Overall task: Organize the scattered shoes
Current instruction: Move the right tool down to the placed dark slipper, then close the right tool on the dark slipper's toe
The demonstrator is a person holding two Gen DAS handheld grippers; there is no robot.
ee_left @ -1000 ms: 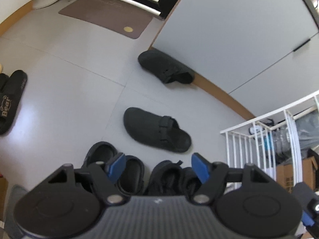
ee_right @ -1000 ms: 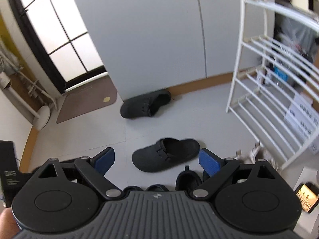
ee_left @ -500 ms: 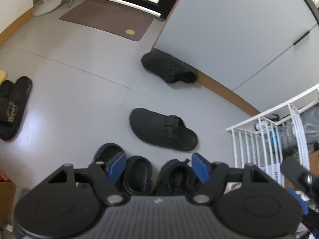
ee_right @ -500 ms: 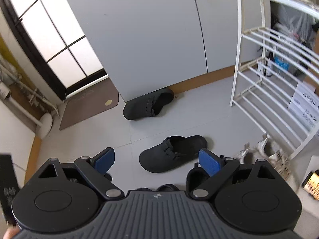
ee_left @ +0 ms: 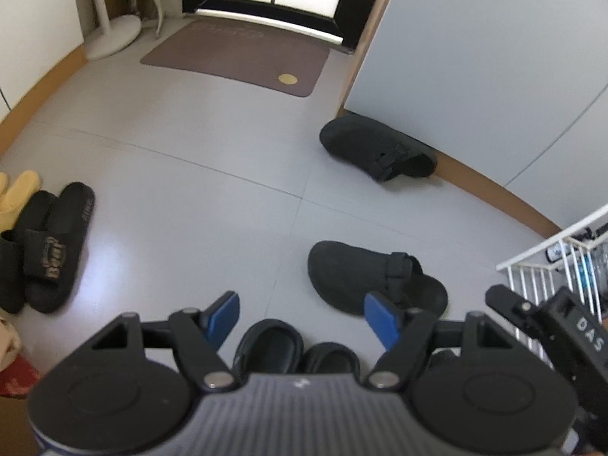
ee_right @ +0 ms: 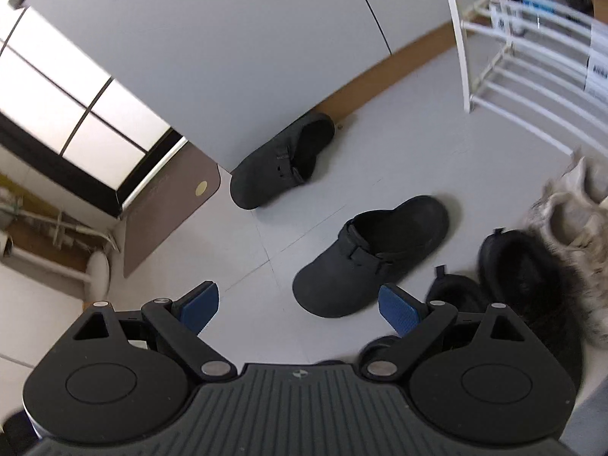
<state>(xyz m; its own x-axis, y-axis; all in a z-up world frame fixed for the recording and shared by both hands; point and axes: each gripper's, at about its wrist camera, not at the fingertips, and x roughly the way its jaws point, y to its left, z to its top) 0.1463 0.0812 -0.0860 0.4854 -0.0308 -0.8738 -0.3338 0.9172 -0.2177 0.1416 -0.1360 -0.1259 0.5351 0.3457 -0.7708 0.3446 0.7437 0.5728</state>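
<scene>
Two black clogs lie apart on the grey floor. The near clog (ee_left: 374, 277) (ee_right: 370, 254) is just beyond both grippers; the far clog (ee_left: 376, 148) (ee_right: 283, 161) rests against the cabinet base. My left gripper (ee_left: 302, 321) is open and empty above a pair of black slip-ons (ee_left: 271, 347). My right gripper (ee_right: 300, 307) is open too, hovering over bare floor just left of the near clog's toe. The right gripper's body shows at the right edge of the left wrist view.
Black "Bear" slides (ee_left: 53, 250) and yellow slippers (ee_left: 17, 190) sit at the left wall. A white wire rack (ee_right: 532, 57) stands right, with fuzzy beige shoes (ee_right: 573, 224) and black shoes (ee_right: 524, 266) at its foot. A brown doormat (ee_left: 239, 57) lies by the door.
Both grippers have dropped toward the floor and the shoes look larger. The right gripper rolled, tilting its view, and came close to the near clog. Jaws stayed open.
</scene>
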